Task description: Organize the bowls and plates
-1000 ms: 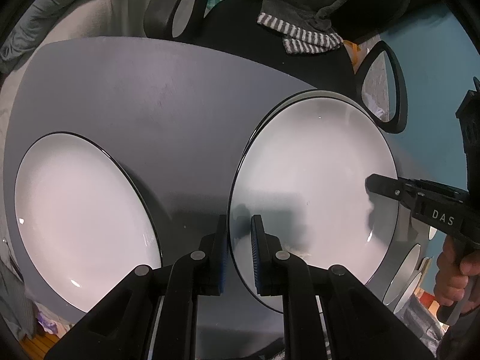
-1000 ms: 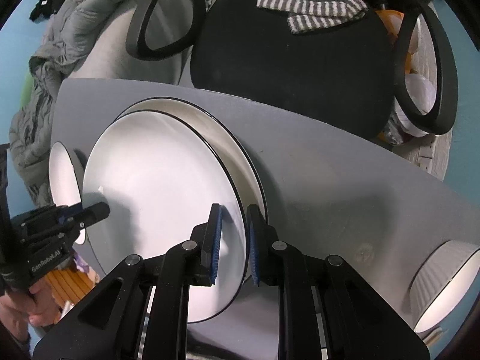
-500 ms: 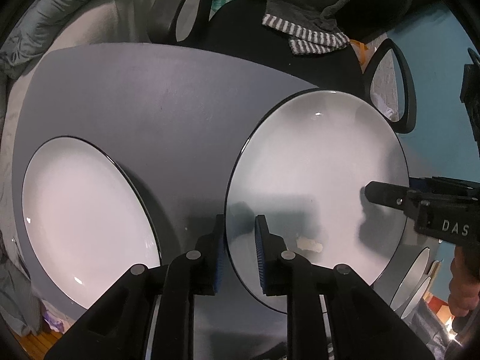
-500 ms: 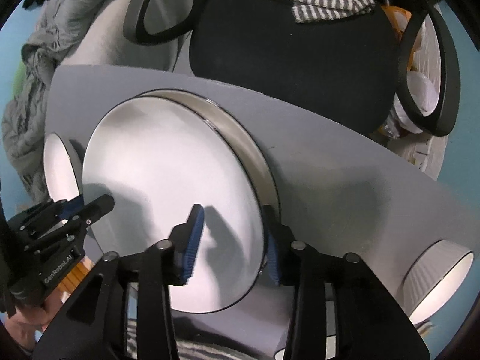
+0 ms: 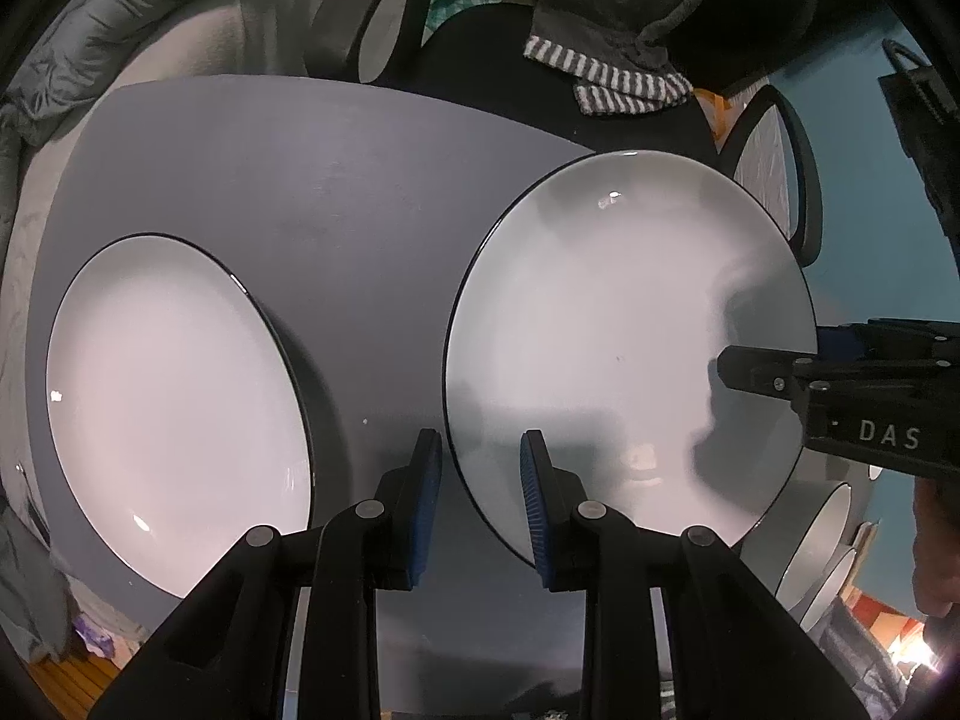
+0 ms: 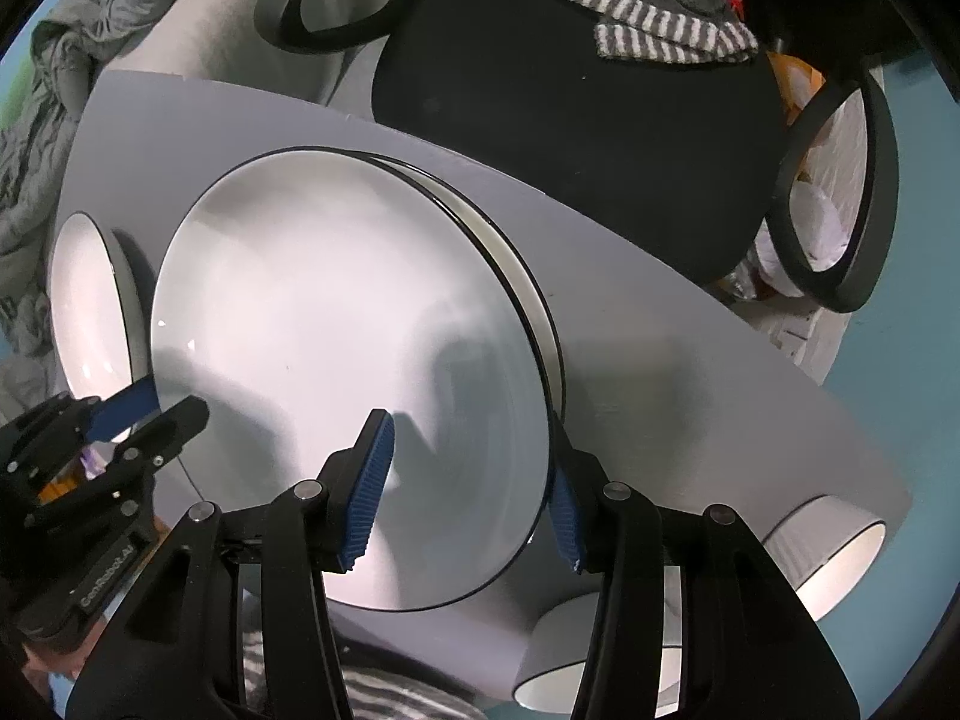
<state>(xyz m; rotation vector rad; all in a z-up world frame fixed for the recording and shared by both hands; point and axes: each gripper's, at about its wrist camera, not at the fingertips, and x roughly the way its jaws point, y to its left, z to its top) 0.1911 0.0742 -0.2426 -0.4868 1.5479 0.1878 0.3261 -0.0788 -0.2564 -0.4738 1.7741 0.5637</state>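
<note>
While both grippers straddle opposite rims of the top plate [image 6: 336, 348]:
Left gripper [image 5: 480, 480]: jaws apart.
Right gripper [image 6: 474, 480]: jaws apart.
Second plate [image 5: 174, 396]: table's [image 5: 336, 192] left edge.

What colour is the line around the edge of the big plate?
Black, a thin line around the white plate. The left wrist view shows it best.

Left tongs [image 5: 480, 468] sit parted, their 2 blue pads [image 5: 427, 480] apart. Right tongs [image 6: 468, 480] gape wider (pads spread well apart), and a hand [image 5: 933, 546] grips their handle.
</note>
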